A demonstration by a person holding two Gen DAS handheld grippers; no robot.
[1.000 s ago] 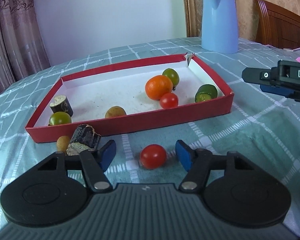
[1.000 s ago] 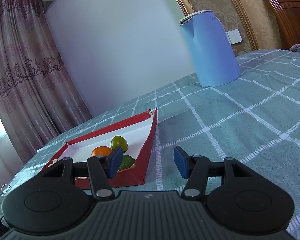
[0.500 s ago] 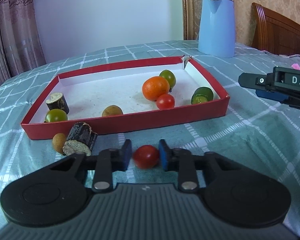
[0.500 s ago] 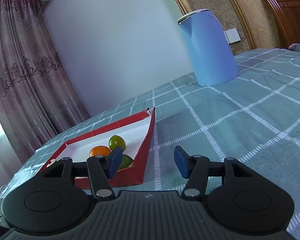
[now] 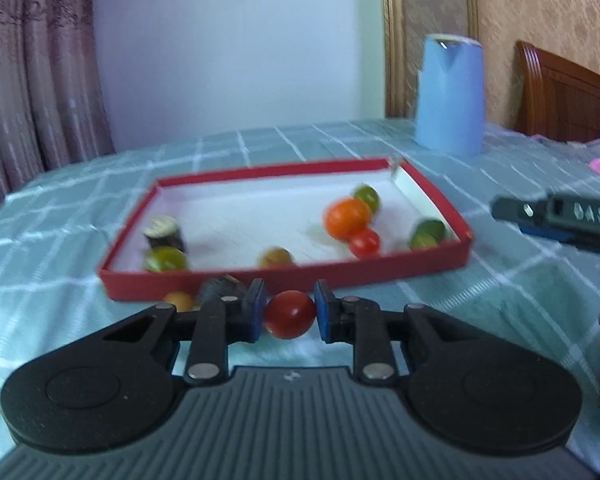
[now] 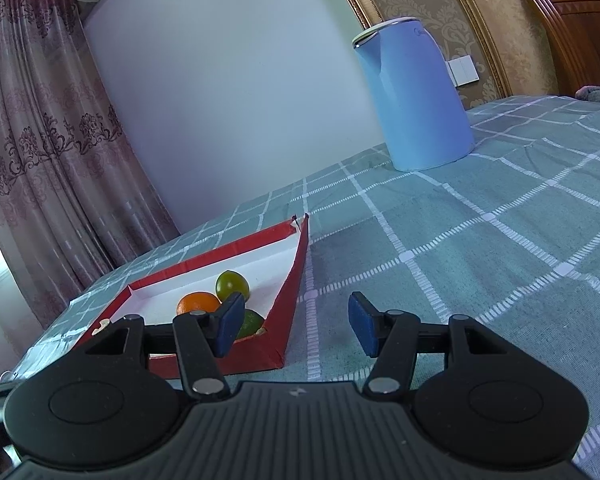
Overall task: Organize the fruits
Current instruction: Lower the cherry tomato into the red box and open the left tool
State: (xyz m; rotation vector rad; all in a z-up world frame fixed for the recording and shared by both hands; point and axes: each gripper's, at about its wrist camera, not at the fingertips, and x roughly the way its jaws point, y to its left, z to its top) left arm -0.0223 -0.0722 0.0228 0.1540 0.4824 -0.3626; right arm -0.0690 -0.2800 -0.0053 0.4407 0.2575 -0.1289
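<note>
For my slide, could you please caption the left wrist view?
Left gripper grips a red tomato before the red tray of fruit.

Pale letters reading "DAS" on the dark body of the right tongs (image 5: 572, 216) at the edge of the left wrist view (blurred, possibly cut off). Faint cursive brand mark near the blue kettle's (image 6: 416, 100) rim, too small to read.

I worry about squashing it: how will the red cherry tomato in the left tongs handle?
The red cherry tomato is round and glossy, so it may slip or roll from the left tongs. It looks thin-skinned; a hard squeeze could probably burst it.
</note>
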